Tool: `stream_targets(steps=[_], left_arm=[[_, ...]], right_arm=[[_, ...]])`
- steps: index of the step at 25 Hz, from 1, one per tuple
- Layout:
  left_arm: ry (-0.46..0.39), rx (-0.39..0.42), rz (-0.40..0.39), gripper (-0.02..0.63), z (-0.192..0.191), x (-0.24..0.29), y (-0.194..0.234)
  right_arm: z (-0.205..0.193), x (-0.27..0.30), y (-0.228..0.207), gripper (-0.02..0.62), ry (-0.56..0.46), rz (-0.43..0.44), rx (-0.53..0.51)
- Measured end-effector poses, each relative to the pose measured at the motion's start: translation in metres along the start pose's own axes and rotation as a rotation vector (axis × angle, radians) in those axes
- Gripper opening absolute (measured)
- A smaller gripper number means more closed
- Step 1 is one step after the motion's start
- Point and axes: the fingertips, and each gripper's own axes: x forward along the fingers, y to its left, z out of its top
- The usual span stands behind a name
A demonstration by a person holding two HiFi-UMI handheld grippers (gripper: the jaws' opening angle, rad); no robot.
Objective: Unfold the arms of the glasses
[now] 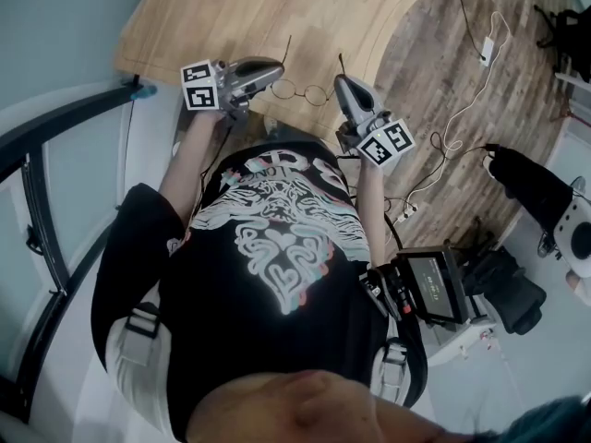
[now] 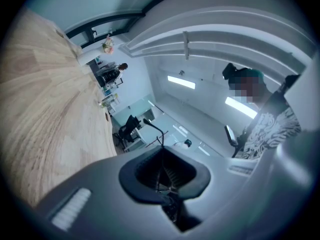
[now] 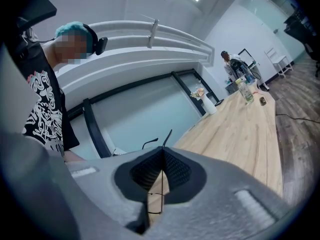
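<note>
Glasses (image 1: 300, 90) are held in the air between both grippers, over the near curved edge of the desk (image 1: 277, 7), just in front of the person's chest.

Left gripper (image 1: 275, 74): fingers (image 2: 181, 170) pressed together on the thin wire of the left side. The arm tip pokes out past them.

Right gripper (image 1: 340, 86): fingers pinching the right side likewise.

Both arms point to the far side (they look close to fully swung out; the hinges are too small to judge).

Judgement: ease each arm to its stop with no twist across the bridge. Keep the grip light, as the wire should bend easily.

Room: bare desk far and left. To the right the desk ends, with floor (image 1: 462, 81) and cables (image 1: 452, 137) below, so keep over the wood.
</note>
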Motion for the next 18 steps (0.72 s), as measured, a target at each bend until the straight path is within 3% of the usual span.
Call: stream_targets(steps=[18], left_arm=[[0.009,-0.027,0.003,-0.003,-0.008,0.004,0.012]], right_arm=[[-0.008,-0.001,-0.011,-0.002,0.017,-0.017,0.015]])
